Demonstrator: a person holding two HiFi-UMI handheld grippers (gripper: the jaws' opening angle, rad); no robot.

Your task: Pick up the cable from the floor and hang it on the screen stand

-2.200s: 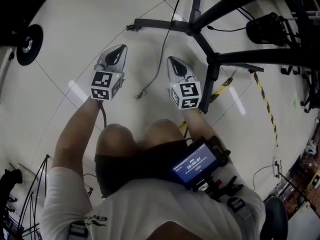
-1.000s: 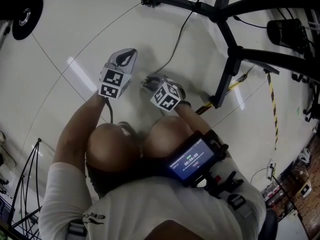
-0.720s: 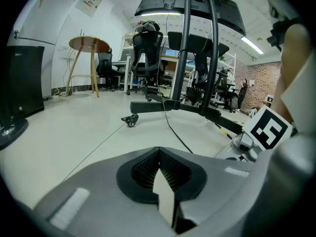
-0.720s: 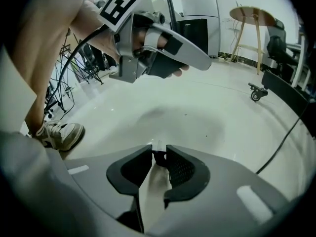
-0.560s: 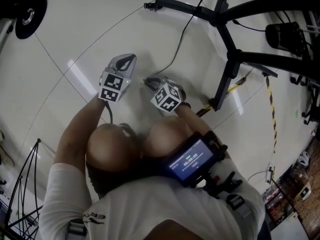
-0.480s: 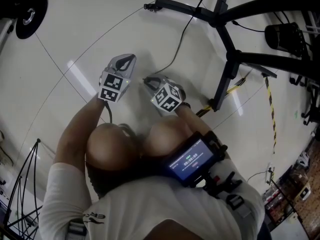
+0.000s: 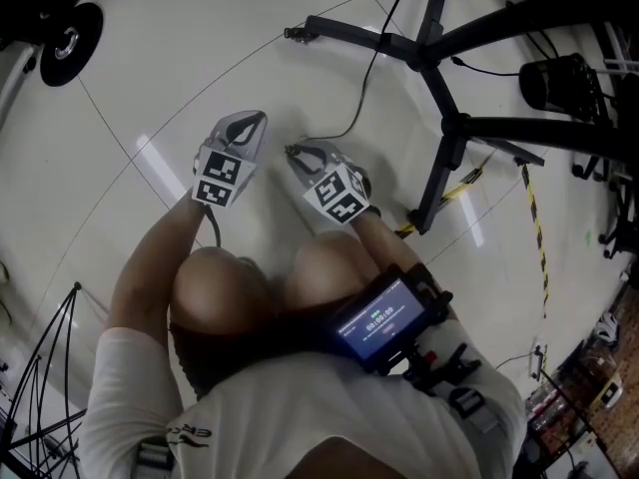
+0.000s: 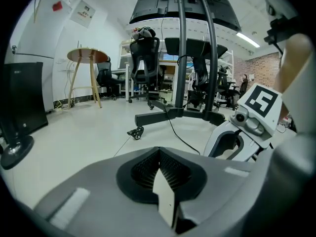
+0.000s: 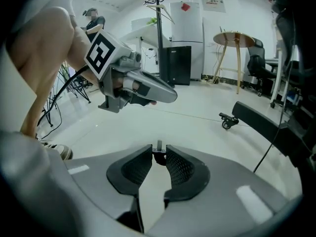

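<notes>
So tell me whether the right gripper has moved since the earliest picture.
Yes. The right gripper has shifted left, away from the stand leg, and now grips the cable by its end.

Cable point(image 7: 365, 78) on floor point(image 7: 200, 48) before screen stand point(image 7: 432, 183)

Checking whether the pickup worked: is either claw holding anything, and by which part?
The right claw, its jaws just closed in, grips the cable by its plug end, pinched at the jaw tips. The left claw is shut and empty.
</notes>
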